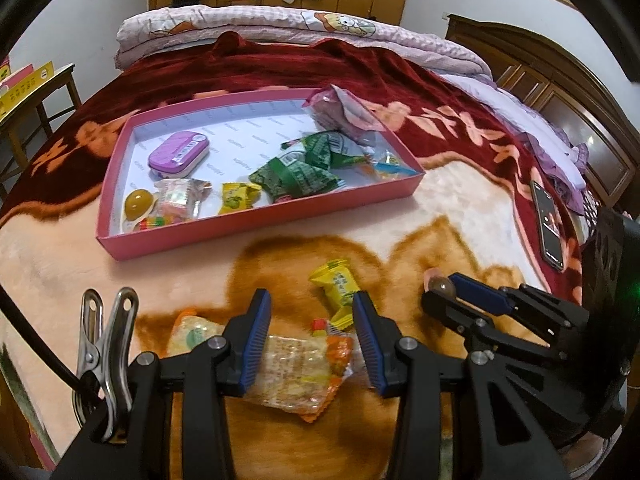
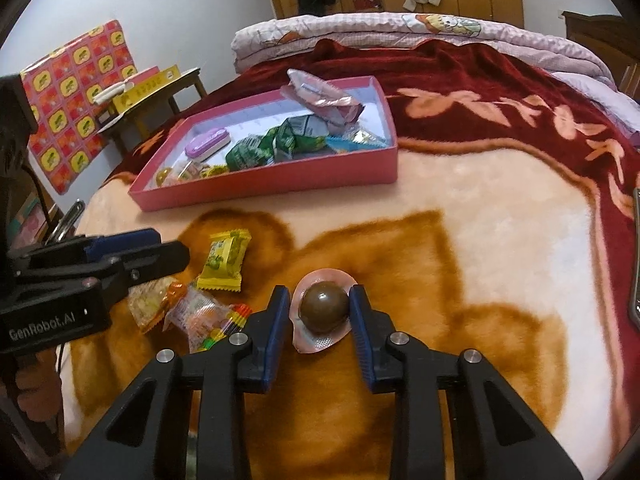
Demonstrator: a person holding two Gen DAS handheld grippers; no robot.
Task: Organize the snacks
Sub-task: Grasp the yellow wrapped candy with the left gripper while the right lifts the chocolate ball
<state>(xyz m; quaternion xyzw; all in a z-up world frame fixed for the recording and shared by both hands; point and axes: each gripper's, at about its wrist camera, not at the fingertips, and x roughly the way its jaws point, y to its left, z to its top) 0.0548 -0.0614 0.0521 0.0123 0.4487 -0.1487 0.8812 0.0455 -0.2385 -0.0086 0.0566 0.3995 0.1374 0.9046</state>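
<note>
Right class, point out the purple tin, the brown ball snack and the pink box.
purple tin (image 1: 178, 155), left wrist view, lid centre.
brown ball snack (image 2: 324, 306), right wrist view, dome top.
pink box (image 1: 256, 222), left wrist view, near wall.

The blanket (image 2: 480, 220) on the bed is plush, fuzzy cloth. The pink tray (image 1: 256, 220) looks like matt cardboard with a printed paper lining. The jelly cup (image 2: 324, 306) is glossy clear plastic, and the yellow candy (image 1: 338, 284) wears shiny crinkled film. Each hand-held gripper, left (image 1: 312, 316) and right (image 2: 320, 308), is matt black plastic with ribbed blue pads (image 1: 256, 340). The clip (image 1: 106, 344) at lower left is bright metal.
</note>
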